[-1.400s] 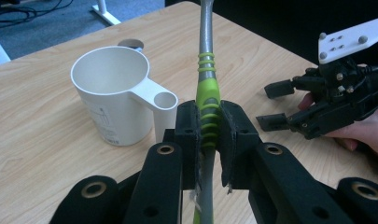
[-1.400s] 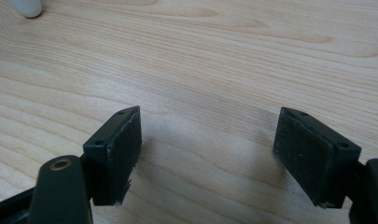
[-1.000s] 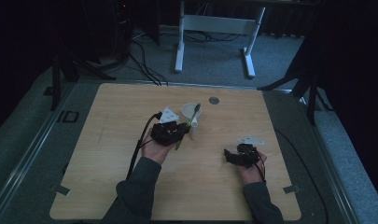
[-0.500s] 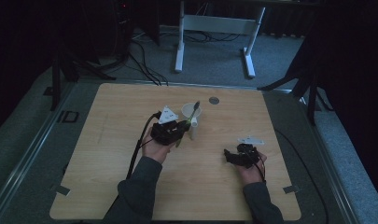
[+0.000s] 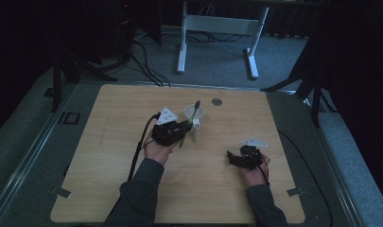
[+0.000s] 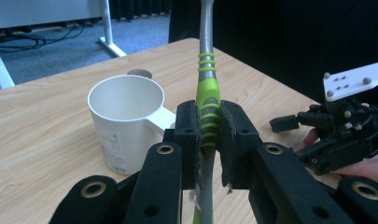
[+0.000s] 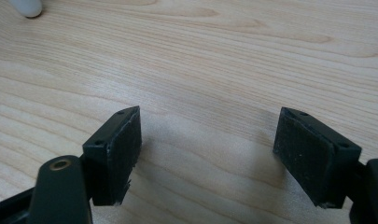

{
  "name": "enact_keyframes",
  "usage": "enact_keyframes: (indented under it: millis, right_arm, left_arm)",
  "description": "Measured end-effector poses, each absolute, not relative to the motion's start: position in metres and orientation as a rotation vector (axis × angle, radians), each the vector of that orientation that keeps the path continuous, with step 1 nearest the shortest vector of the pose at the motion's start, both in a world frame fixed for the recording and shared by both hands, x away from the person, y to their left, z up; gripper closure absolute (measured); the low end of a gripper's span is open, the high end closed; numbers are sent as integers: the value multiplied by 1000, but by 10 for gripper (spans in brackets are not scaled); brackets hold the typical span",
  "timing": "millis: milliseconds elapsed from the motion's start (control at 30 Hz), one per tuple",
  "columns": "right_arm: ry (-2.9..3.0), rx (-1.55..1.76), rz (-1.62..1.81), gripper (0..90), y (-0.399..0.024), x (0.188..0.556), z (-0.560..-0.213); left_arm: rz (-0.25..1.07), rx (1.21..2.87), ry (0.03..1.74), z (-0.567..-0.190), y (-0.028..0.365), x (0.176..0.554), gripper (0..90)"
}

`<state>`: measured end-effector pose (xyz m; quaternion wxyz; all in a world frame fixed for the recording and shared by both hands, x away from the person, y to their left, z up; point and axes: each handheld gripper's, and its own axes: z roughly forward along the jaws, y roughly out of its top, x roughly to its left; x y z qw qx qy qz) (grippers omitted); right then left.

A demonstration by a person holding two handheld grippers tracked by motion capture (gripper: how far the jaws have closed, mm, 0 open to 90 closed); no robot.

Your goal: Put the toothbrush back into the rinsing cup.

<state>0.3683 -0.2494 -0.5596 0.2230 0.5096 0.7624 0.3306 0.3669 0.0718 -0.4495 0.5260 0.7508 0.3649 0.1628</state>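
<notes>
My left gripper (image 6: 209, 128) is shut on a green and grey toothbrush (image 6: 206, 88), gripping its ribbed handle between the pads. The brush stands tilted beside a white cup (image 6: 126, 119) with a side handle. From above, the left gripper (image 5: 182, 128) sits at the table's middle with the toothbrush (image 5: 194, 111) leaning over the cup (image 5: 194, 114). My right gripper (image 7: 207, 140) is open above bare wood, nothing between its jaws. In the high view the right gripper (image 5: 234, 158) rests low at the right, and it also shows at the right of the left gripper view (image 6: 289, 123).
The wooden table (image 5: 108, 189) has a round grommet hole (image 5: 216, 101) near its far edge. A white desk frame (image 5: 217, 28) and cables (image 5: 146, 61) lie on the floor beyond. A black cable (image 5: 137, 156) trails from the left gripper.
</notes>
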Motion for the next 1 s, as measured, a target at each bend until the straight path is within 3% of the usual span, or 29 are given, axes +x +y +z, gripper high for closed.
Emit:
enact_keyframes:
  millis: [1000]
  right_arm:
    - [2109, 1405, 913, 229, -249, 369, -559]
  left_arm:
    - [310, 1654, 862, -451, 75, 377, 788]
